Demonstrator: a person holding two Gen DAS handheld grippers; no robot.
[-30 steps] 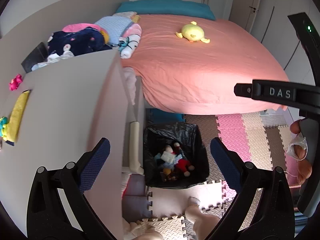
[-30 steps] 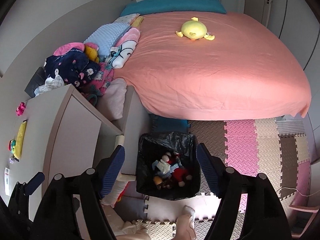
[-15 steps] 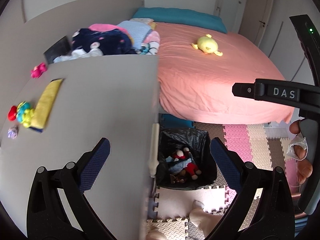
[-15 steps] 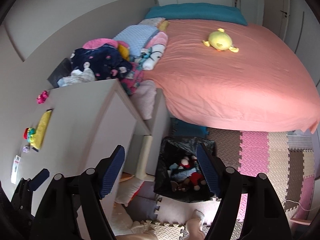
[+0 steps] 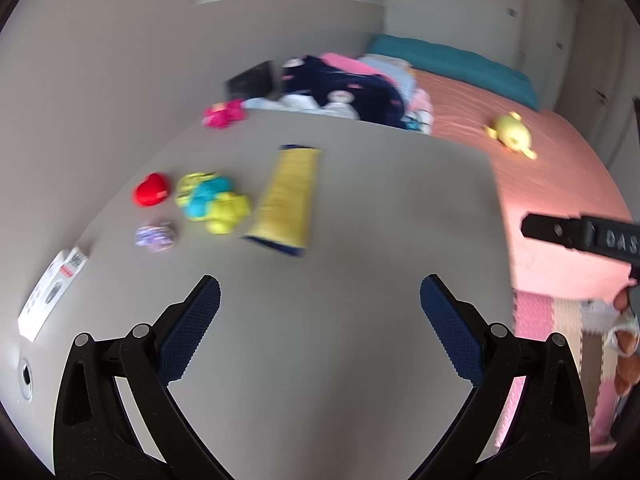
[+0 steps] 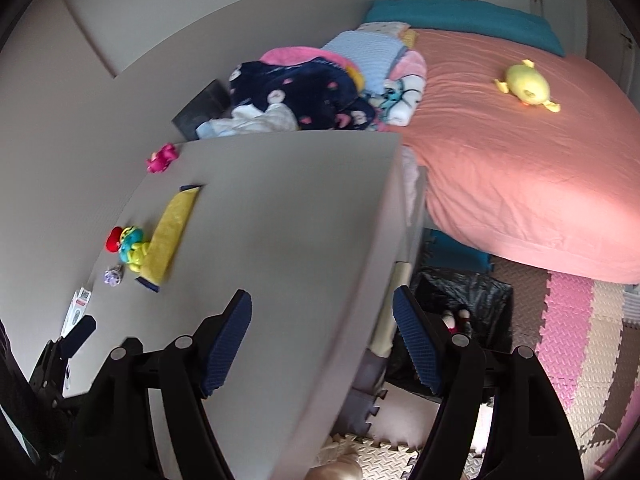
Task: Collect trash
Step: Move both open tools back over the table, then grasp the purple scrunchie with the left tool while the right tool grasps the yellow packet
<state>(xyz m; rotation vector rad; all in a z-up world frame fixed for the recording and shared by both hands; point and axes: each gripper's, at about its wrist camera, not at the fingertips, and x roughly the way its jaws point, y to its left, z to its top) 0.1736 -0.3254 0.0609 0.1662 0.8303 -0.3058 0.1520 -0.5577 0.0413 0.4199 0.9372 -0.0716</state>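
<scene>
On the grey table top (image 5: pixel 360 240) lie a yellow wrapper with blue ends (image 5: pixel 286 198), a green and blue crumpled piece (image 5: pixel 212 202), a red piece (image 5: pixel 151 189), a small purple piece (image 5: pixel 156 236), a pink piece (image 5: pixel 224 114) and a white paper (image 5: pixel 52 296). My left gripper (image 5: pixel 320 324) is open and empty, above the table, short of them. My right gripper (image 6: pixel 322 340) is open and empty over the table's right edge. The black-lined trash bin (image 6: pixel 472 300) with items inside stands on the floor below. The wrapper also shows in the right wrist view (image 6: pixel 170 232).
A bed with a pink cover (image 6: pixel 520 140) and a yellow plush toy (image 6: pixel 526 86) fills the right. Clothes and blankets (image 6: pixel 312 92) are piled beyond the table. Foam floor mats (image 6: pixel 580 340) cover the floor. The right gripper's body (image 5: pixel 580 236) shows at the left view's right edge.
Both views have swung left from the bin toward the table top. The table items are now in front of the left gripper. Both grippers stay open.
</scene>
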